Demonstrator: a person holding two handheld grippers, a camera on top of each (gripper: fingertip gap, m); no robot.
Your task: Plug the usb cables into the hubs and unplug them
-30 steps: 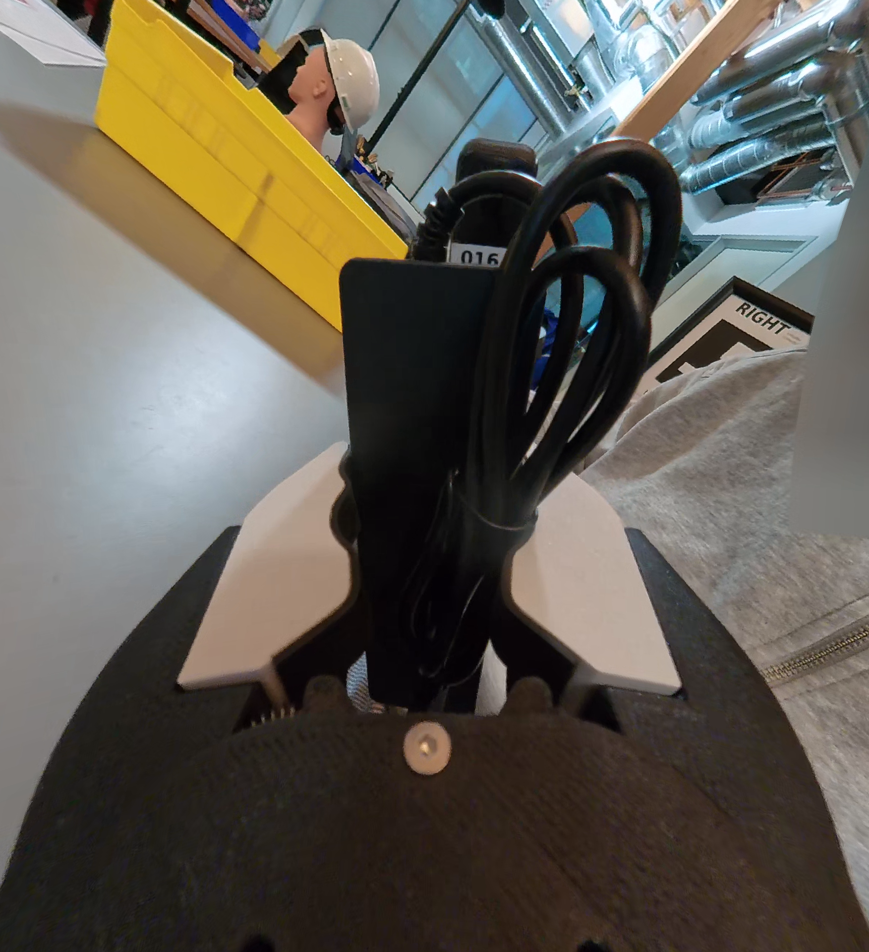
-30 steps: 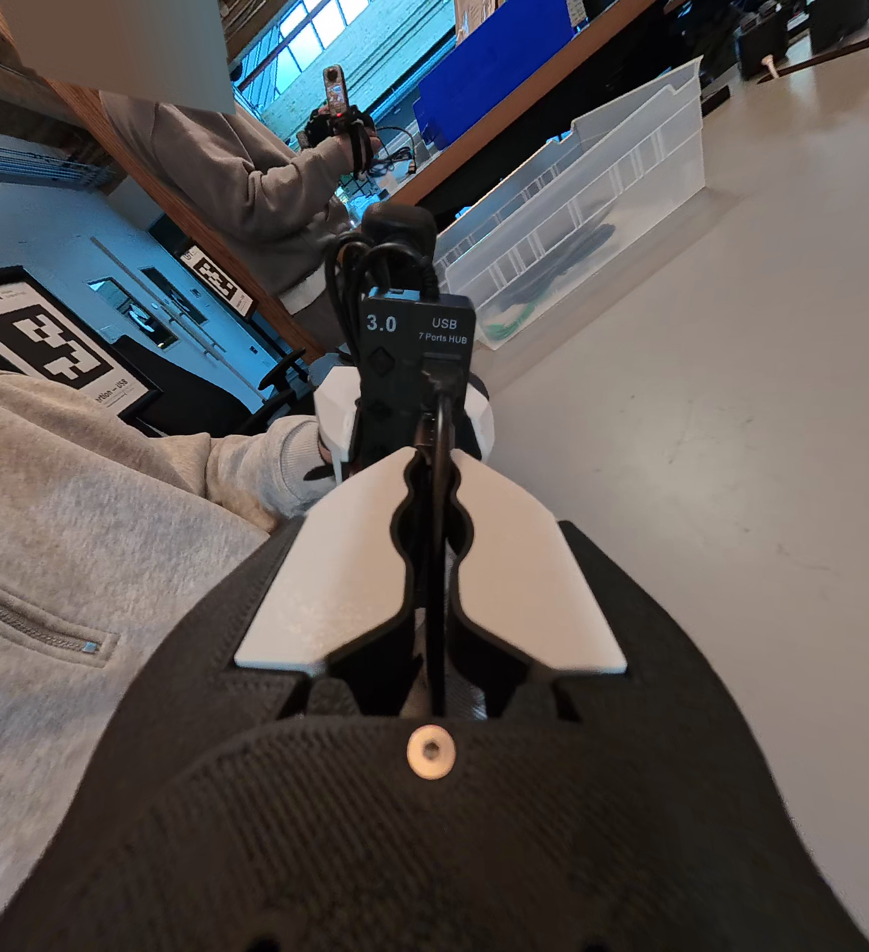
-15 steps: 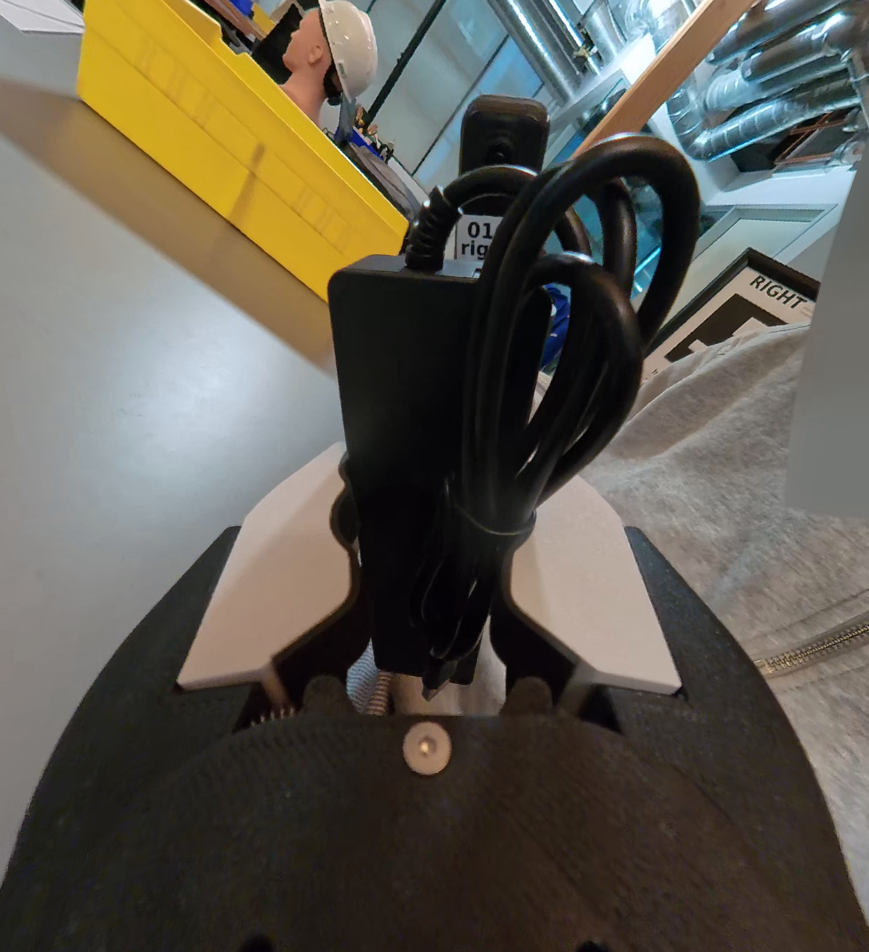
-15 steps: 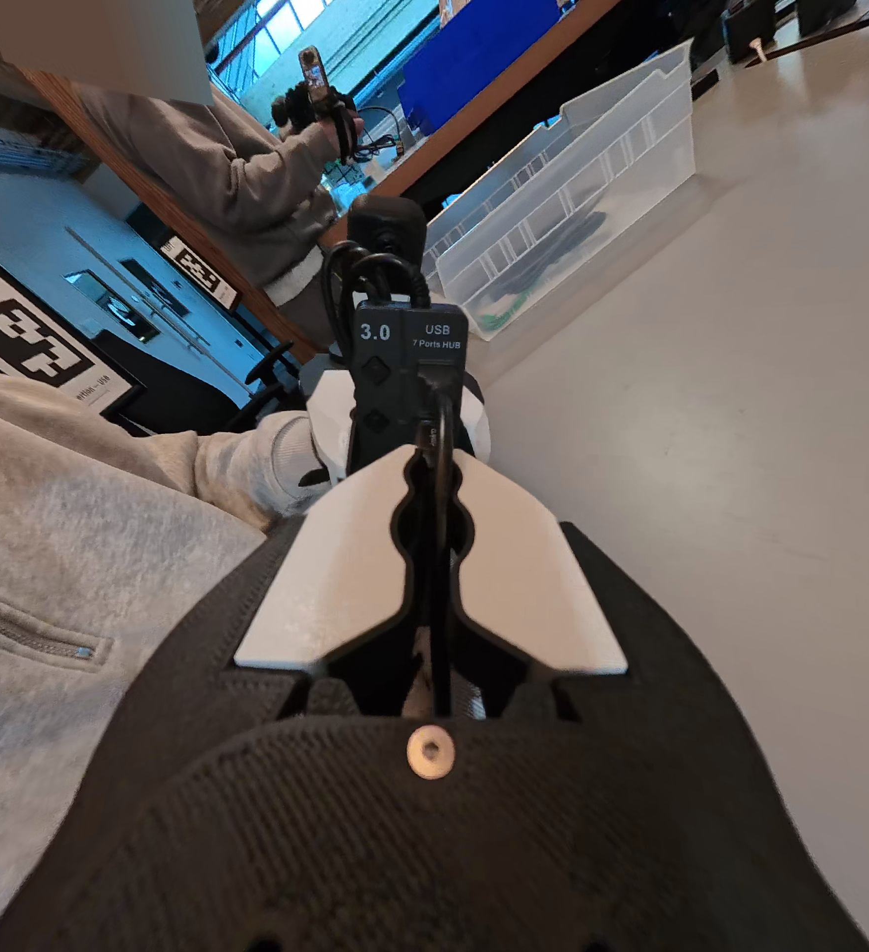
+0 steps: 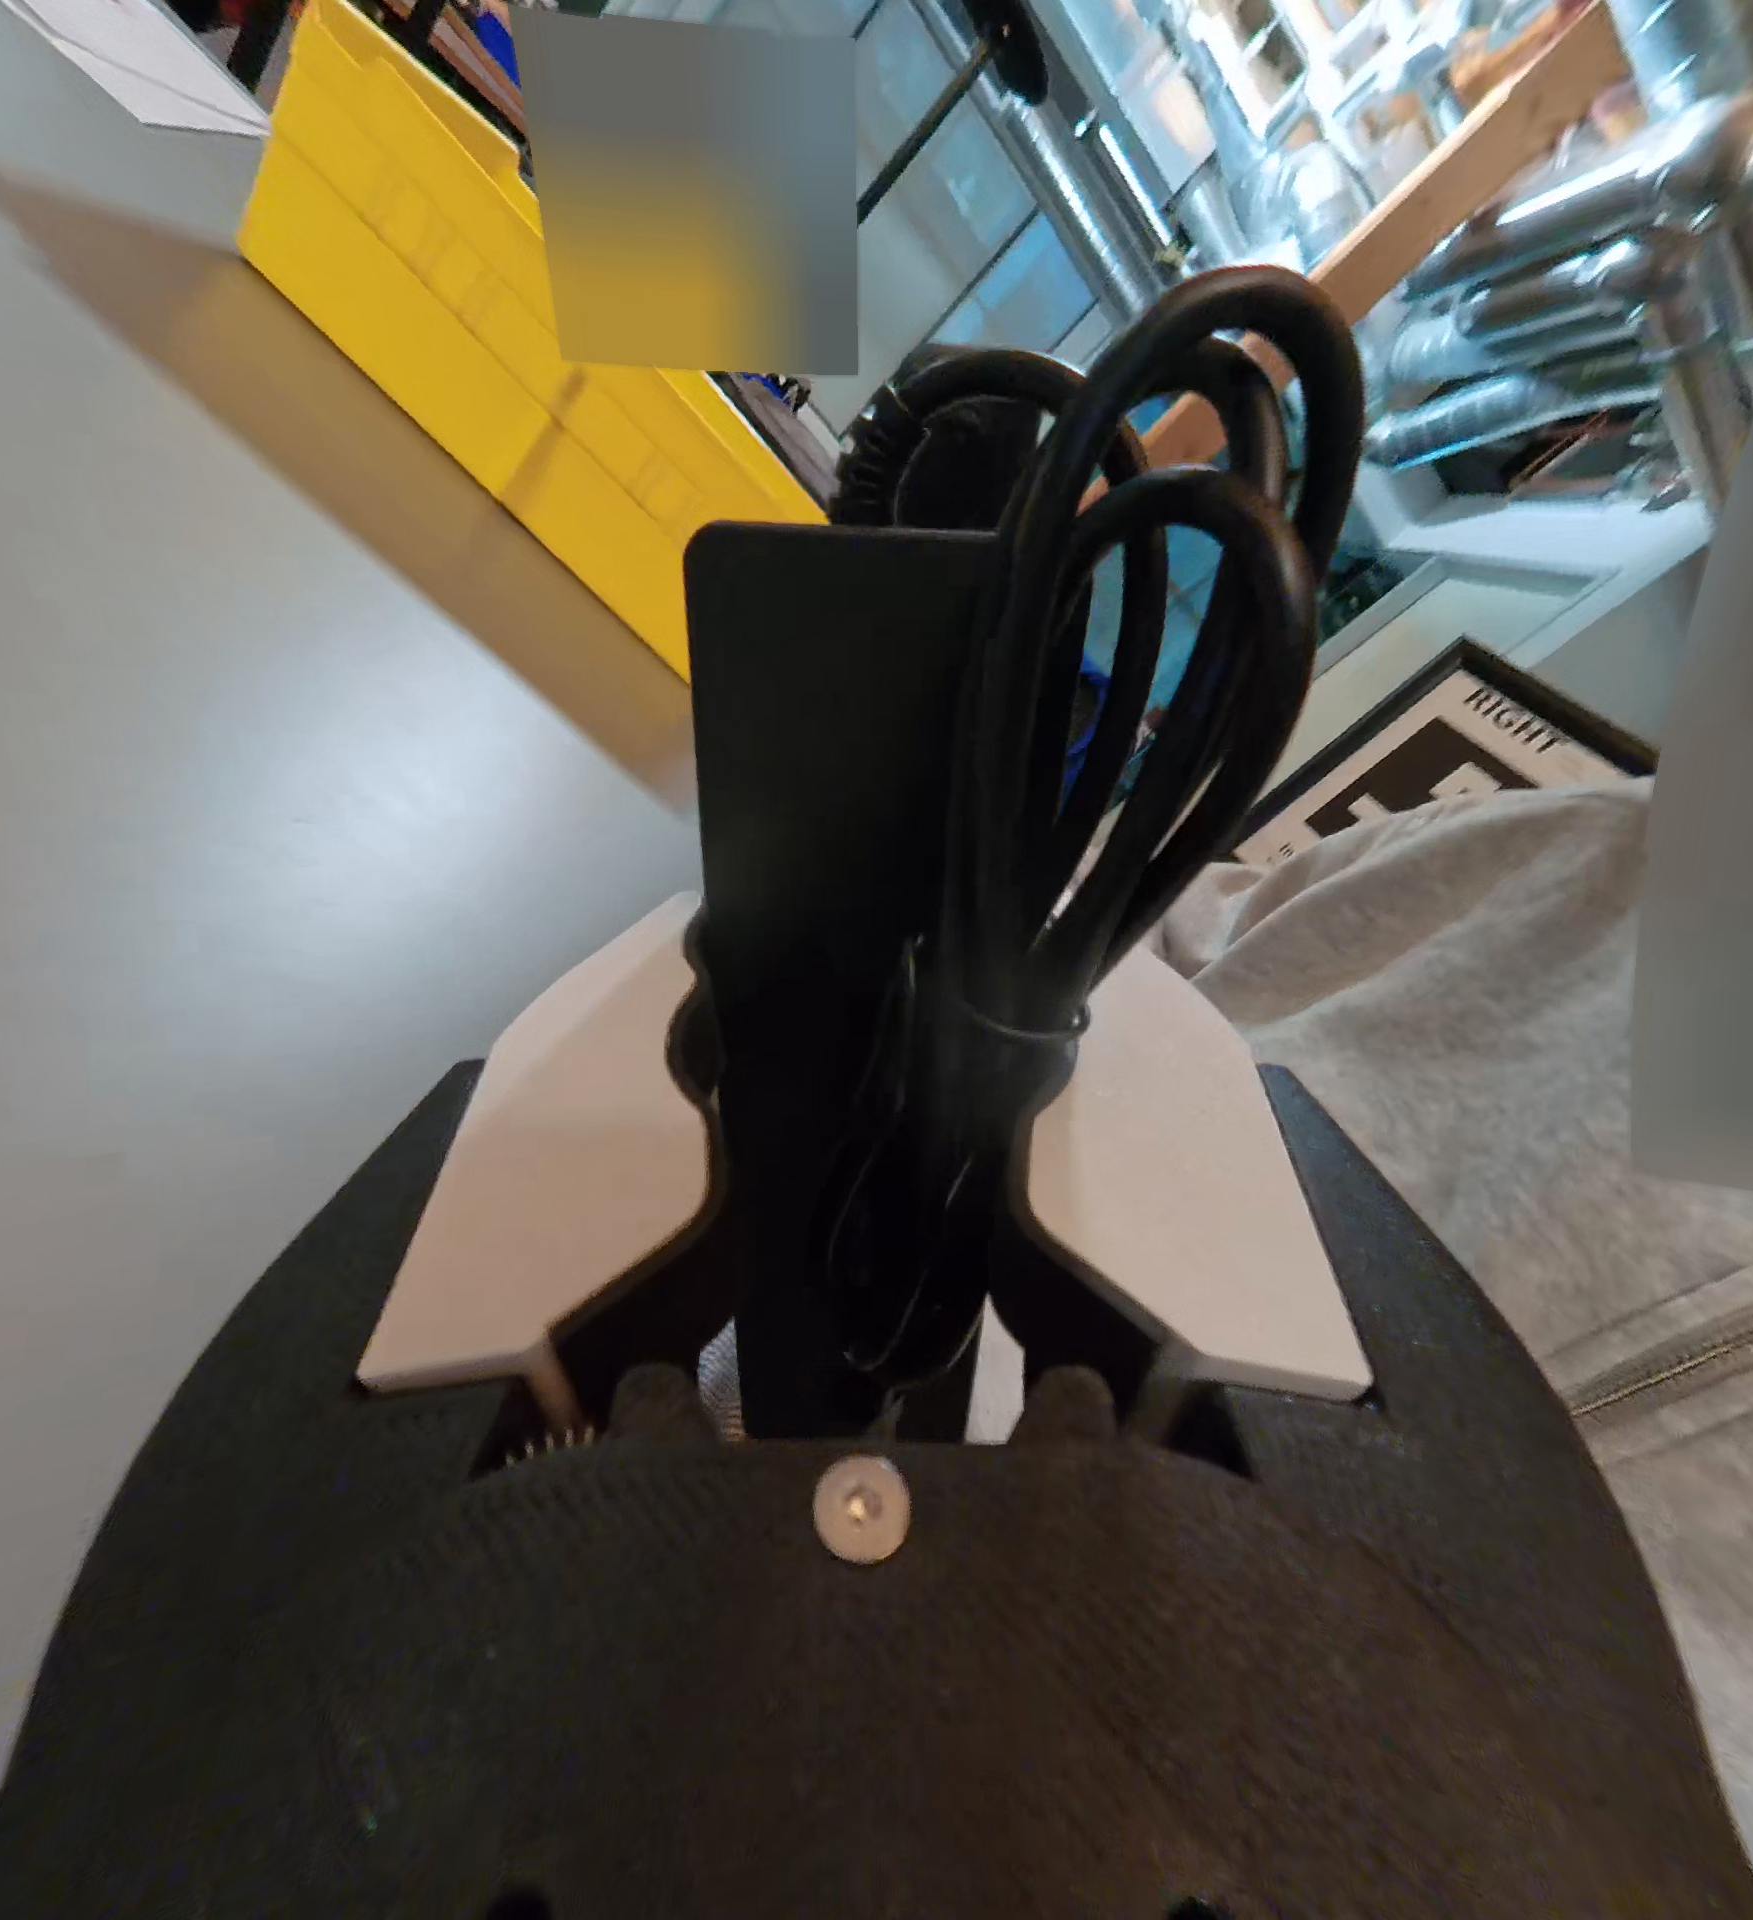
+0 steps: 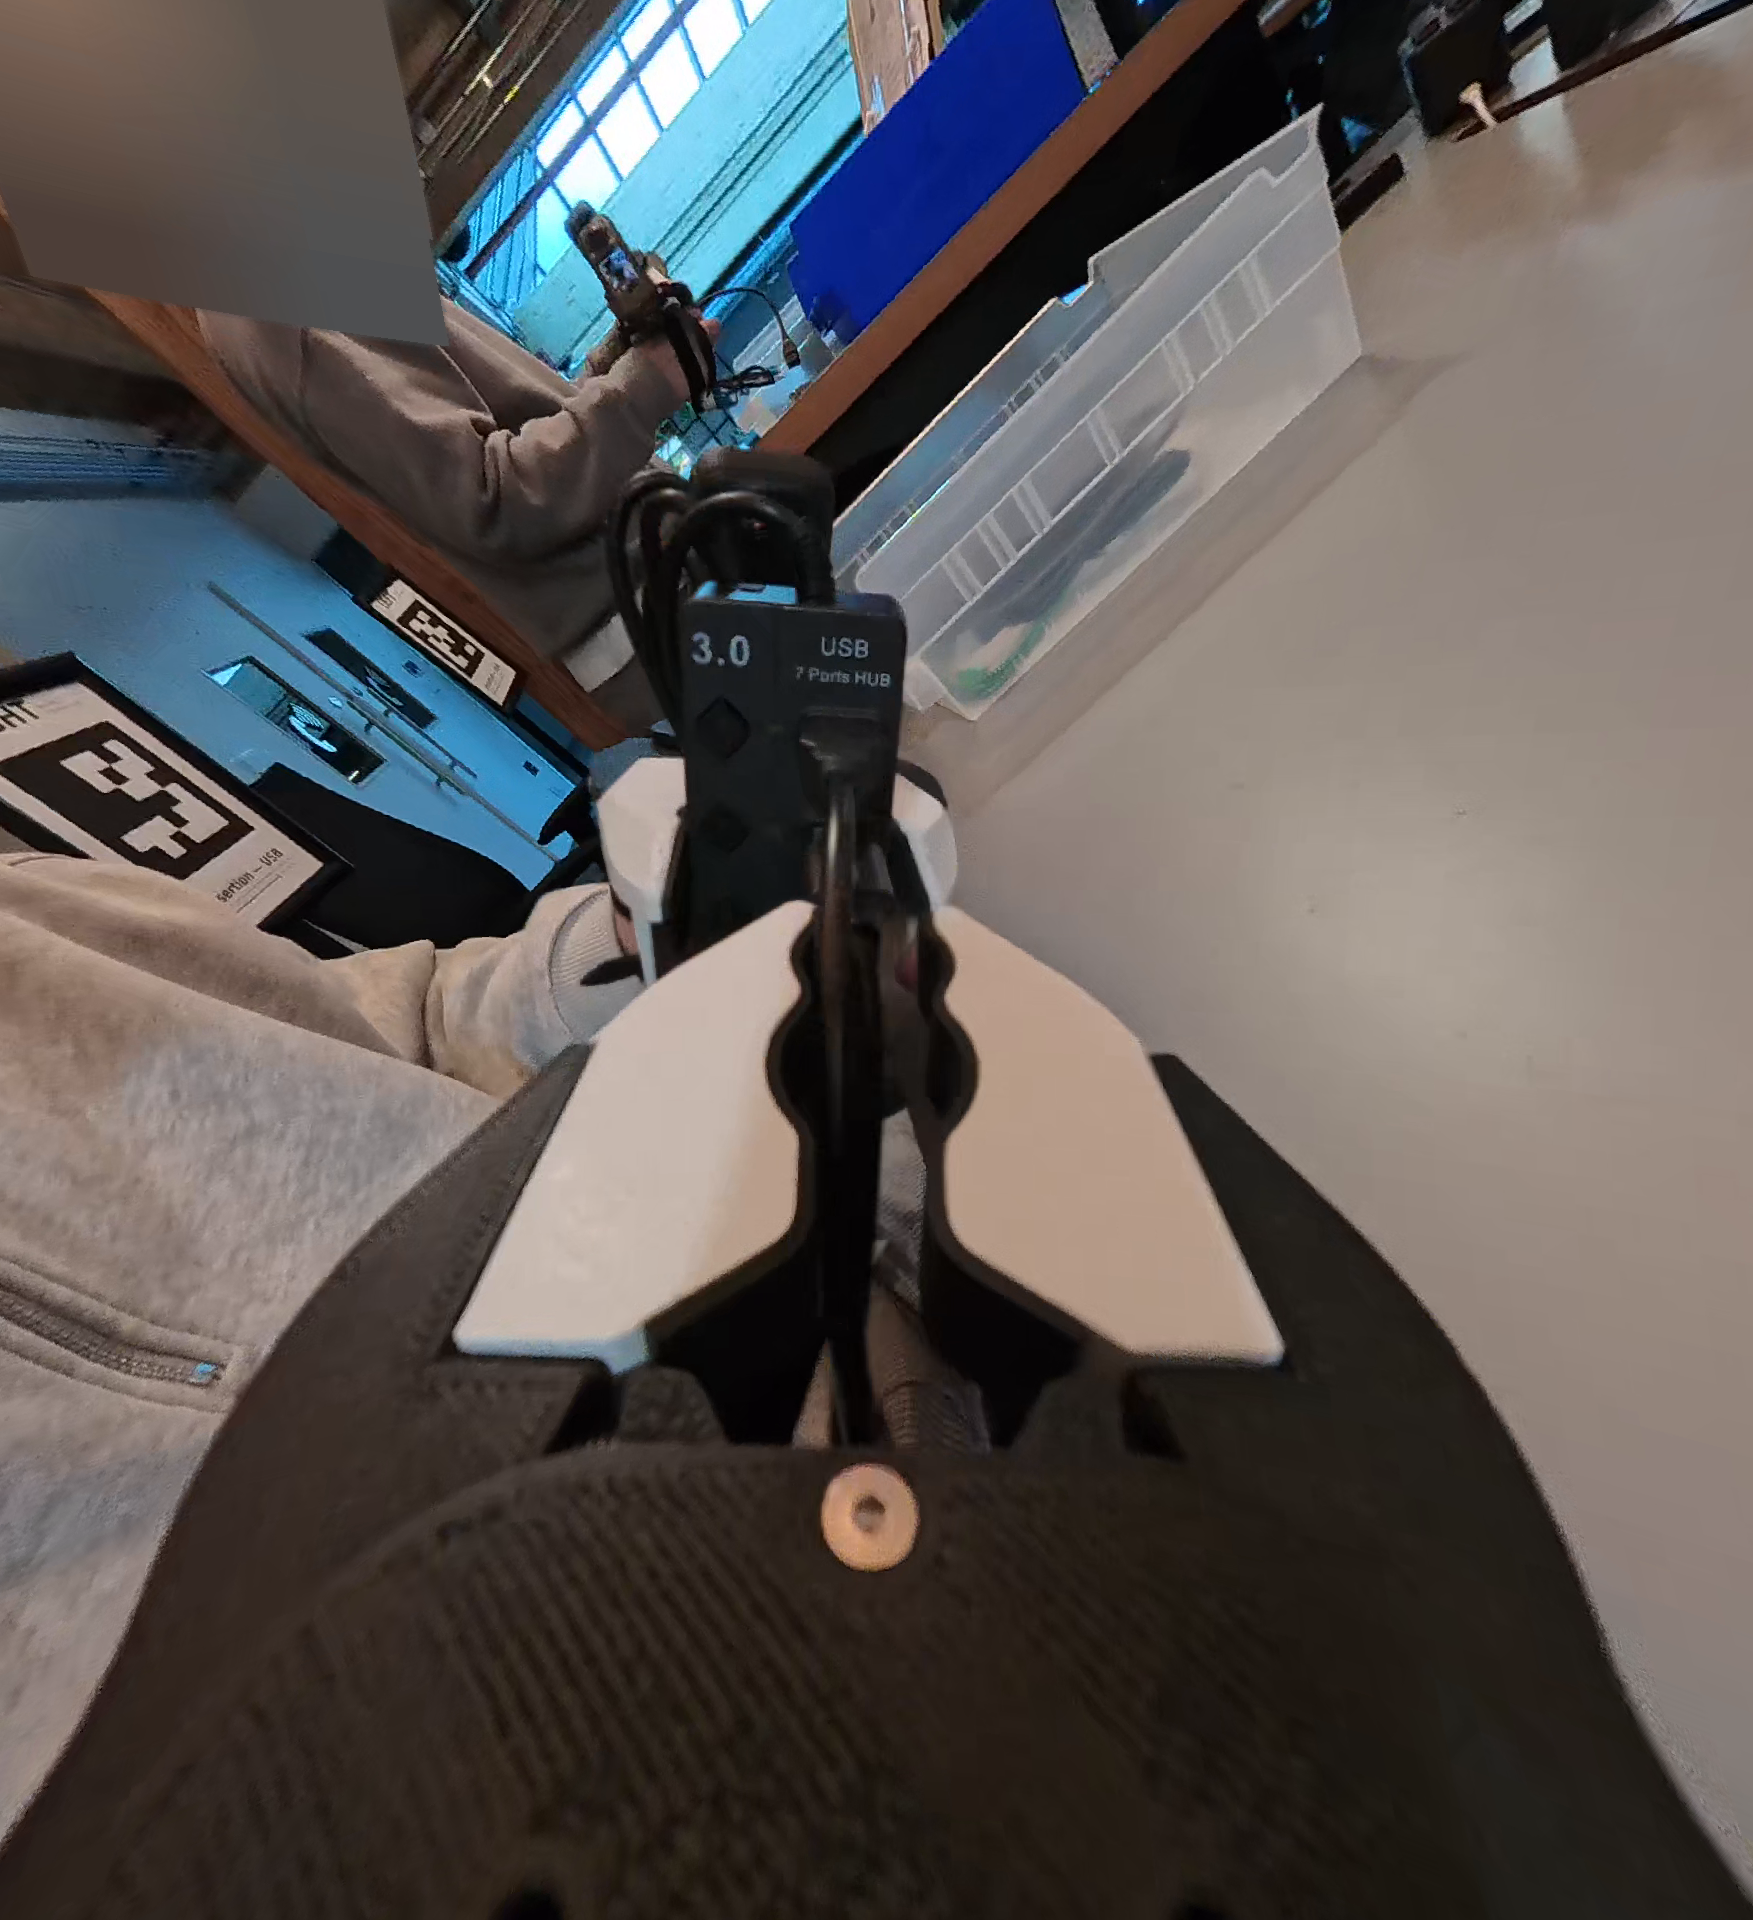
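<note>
My left gripper is shut on a black USB hub, held upright off the table. The hub's own black cable is coiled and tied beside it. In the right wrist view the hub's front faces me, held between the left gripper's white fingers. My right gripper is shut on a thin black USB cable. The cable's plug appears seated in the hub's top port.
Grey table lies to the left. A yellow bin stands at its far edge. A clear plastic bin with cables sits on the table to the right. A grey sleeve and a framed marker sign are close by.
Both grippers keep their holds. The hub and the views have tilted and shifted a little. The plug stays at the hub's top port.
</note>
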